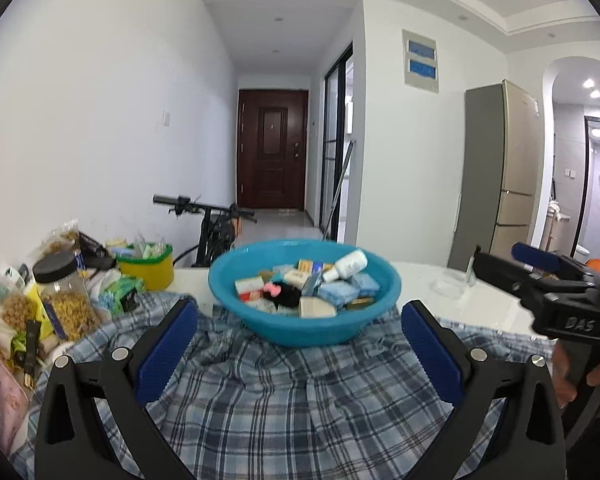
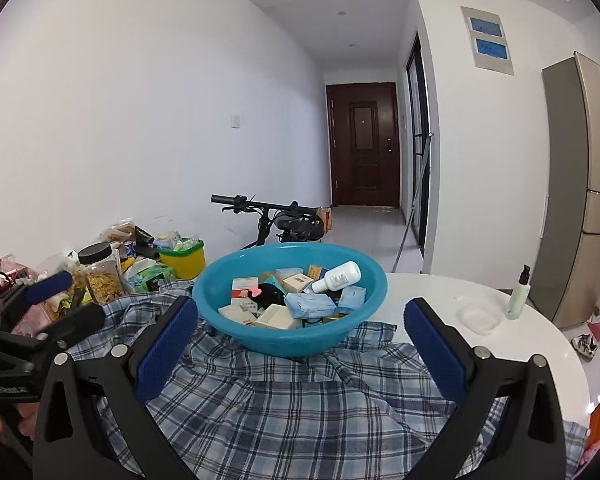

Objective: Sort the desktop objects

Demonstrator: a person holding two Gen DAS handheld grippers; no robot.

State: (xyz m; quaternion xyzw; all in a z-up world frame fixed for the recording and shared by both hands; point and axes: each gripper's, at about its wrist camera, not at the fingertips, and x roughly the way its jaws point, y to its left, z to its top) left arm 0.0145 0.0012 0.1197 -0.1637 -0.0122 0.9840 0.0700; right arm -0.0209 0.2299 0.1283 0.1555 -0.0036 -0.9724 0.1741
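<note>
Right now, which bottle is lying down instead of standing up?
The white bottle in the blue basin lies tipped on its side atop the small boxes. The pale pump bottle with the black top stands upright on the white table.

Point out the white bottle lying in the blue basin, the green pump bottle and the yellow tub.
white bottle (image 2: 339,276), right wrist view, on its labelled body.
green pump bottle (image 2: 518,300), right wrist view, on its pale lower body.
yellow tub (image 1: 151,271), left wrist view, on its front wall.
</note>
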